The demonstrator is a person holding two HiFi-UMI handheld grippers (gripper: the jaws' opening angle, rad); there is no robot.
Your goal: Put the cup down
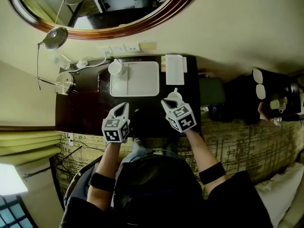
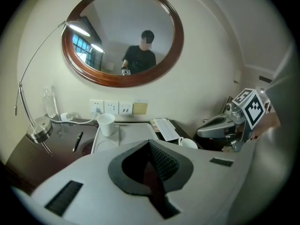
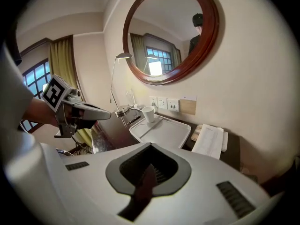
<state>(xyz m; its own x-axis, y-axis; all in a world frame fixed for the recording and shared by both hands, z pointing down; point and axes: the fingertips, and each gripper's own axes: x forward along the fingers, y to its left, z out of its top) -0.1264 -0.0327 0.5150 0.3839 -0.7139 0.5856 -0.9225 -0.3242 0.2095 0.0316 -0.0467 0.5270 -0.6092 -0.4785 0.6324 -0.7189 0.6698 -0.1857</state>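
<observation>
A white mug (image 1: 175, 97) stands on the dark desk (image 1: 85, 113), right of the white tray (image 1: 137, 82). In the left gripper view the mug (image 2: 188, 143) sits just below and left of my right gripper (image 2: 201, 131). My right gripper (image 1: 166, 102) hovers close behind the mug, shut with nothing between its jaws; the right gripper view (image 3: 151, 146) does not show the mug. A white paper cup (image 1: 115, 67) stands upright on the tray's far left corner. My left gripper (image 1: 124, 106) is shut and empty above the desk's near part, in front of the tray.
A folded paper booklet (image 1: 174, 69) lies right of the tray. A pen (image 1: 99, 80) and a desk lamp's round base (image 1: 64, 82) are at the left. Wall sockets (image 1: 121, 48) and an oval mirror (image 1: 109, 27) sit behind the desk. Black bags (image 1: 247, 99) stand on the right.
</observation>
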